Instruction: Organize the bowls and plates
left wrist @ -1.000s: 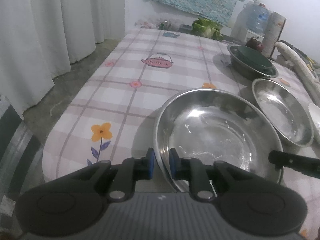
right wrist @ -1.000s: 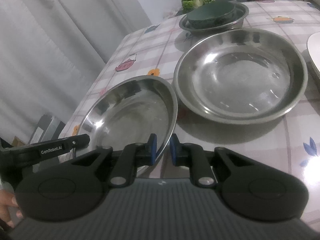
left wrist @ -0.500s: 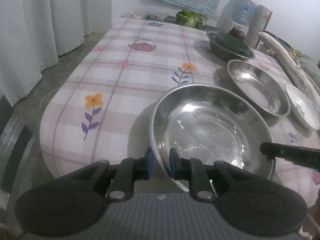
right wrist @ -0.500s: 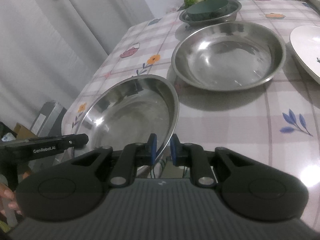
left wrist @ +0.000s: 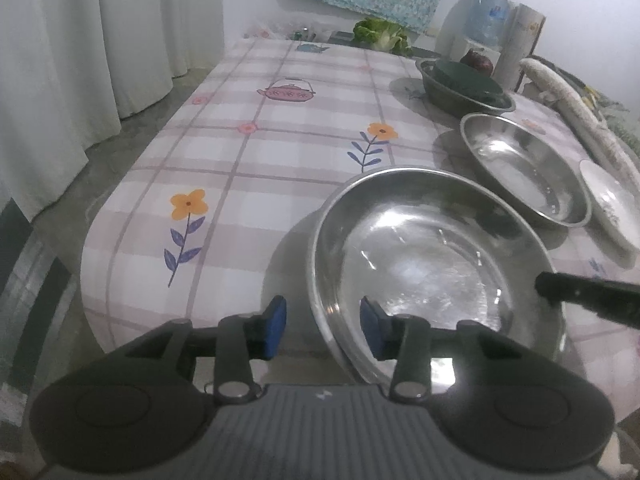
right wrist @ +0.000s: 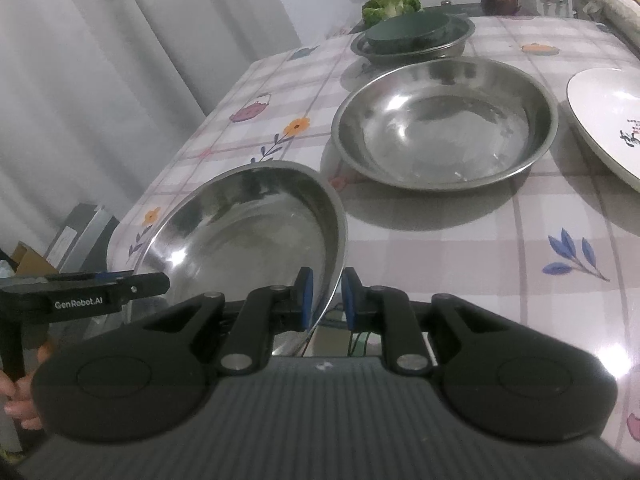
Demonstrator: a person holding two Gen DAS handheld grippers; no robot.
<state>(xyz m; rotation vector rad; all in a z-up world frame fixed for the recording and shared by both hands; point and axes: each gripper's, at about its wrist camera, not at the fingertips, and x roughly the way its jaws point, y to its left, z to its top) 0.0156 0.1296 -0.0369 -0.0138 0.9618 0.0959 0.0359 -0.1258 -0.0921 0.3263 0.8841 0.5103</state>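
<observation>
Two grippers are being used on the steel bowl [left wrist: 432,264] at lower centre: the left gripper [left wrist: 322,326] is spread around its rim, the right gripper [right wrist: 325,300] is pinching it, so support should be carried there.

Table [left wrist: 248,168]: 2 steel bowls [right wrist: 444,124], plate [right wrist: 608,116], perhaps lettuce [left wrist: 382,34].
</observation>
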